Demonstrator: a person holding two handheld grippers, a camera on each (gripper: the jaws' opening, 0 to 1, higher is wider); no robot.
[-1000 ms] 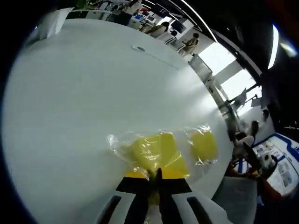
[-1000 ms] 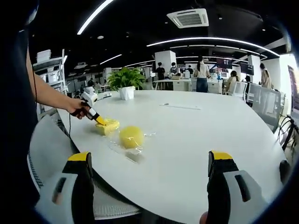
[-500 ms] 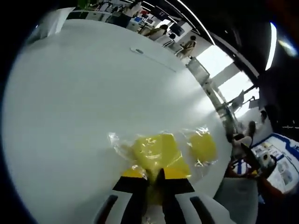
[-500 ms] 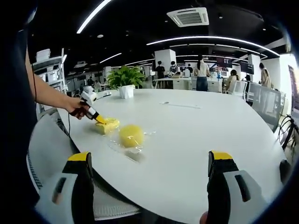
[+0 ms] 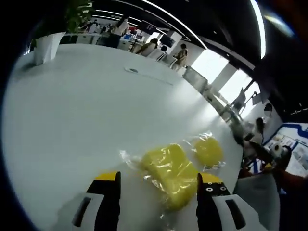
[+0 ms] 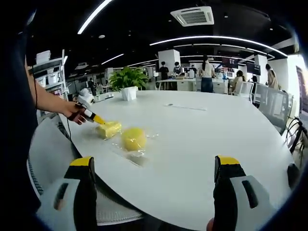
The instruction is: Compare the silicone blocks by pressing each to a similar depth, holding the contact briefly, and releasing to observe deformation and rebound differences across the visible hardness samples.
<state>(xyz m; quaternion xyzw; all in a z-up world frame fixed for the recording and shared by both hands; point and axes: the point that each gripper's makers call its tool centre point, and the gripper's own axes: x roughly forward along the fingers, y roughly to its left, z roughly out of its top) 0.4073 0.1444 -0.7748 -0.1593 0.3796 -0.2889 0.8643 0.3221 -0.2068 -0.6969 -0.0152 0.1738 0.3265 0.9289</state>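
the left gripper (image 5: pixel 156 185) has its jaws wide apart and holds nothing; it hangs over the square yellow silicone block (image 5: pixel 169 173), which lies in a thin clear plastic bag (image 5: pixel 131 161) near the edge of the white round table (image 5: pixel 82 106) on the person's side. in the right gripper view this gripper (image 6: pixel 97 120) is seen from far, its yellow tips just beside the square block (image 6: pixel 109 129), held by a hand (image 6: pixel 74 113); i cannot tell if the tips touch the block. the round yellow silicone block (image 5: pixel 209 151) lies just beside the first one, also in clear film, a little more along the same edge. the right gripper (image 6: pixel 153 183) is fully open and empty, held off the edge of the table, well apart from both blocks.

the blocks look soft and light, and they should spring back after a press. the film looks slippery, so a block may slide on the table. i think it is better to press straight down on the middle of the top face, not on a corner.
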